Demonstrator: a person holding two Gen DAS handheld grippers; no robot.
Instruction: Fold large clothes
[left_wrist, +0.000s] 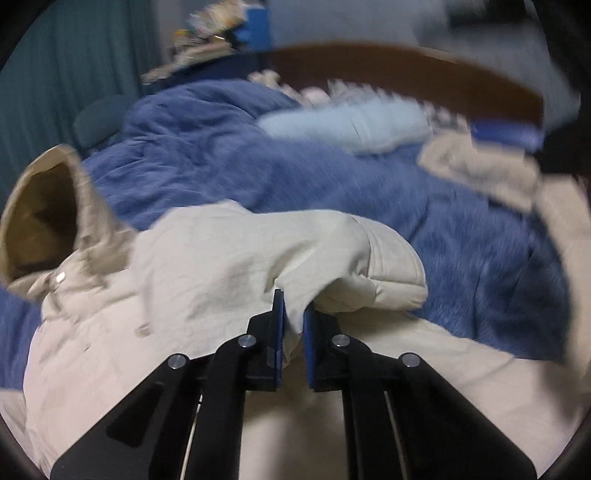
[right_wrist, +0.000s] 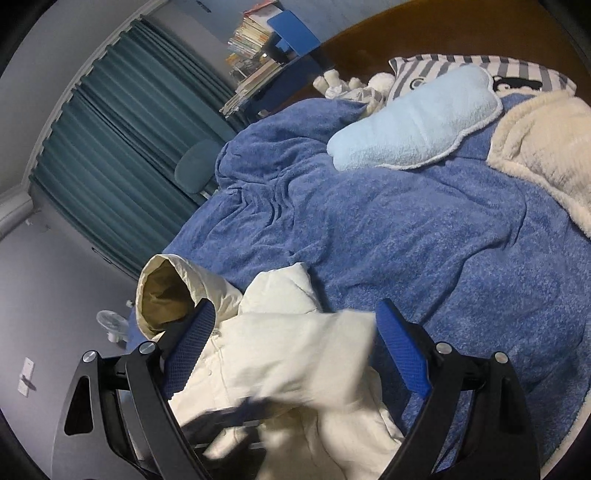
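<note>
A cream hooded puffer jacket (left_wrist: 207, 266) lies on a blue fleece bedspread (left_wrist: 332, 177). Its hood (left_wrist: 40, 221) opens at the left, showing a tan lining. My left gripper (left_wrist: 293, 314) is shut on a fold of the jacket's sleeve, with cloth bunched between the blue pads. In the right wrist view the same jacket (right_wrist: 280, 339) lies below my right gripper (right_wrist: 295, 321), which is open wide and empty above it. The hood (right_wrist: 166, 299) sits by the left finger. A dark blurred shape, possibly the left gripper, crosses the jacket's lower part.
A light blue cloud-shaped pillow (right_wrist: 413, 125), a striped pillow (right_wrist: 461, 70) and a cream fleece blanket (right_wrist: 546, 147) lie at the bed's head. A brown headboard (right_wrist: 424, 33), teal curtains (right_wrist: 122, 155), a teal chair (right_wrist: 195, 166) and stacked books (right_wrist: 251, 48) stand beyond.
</note>
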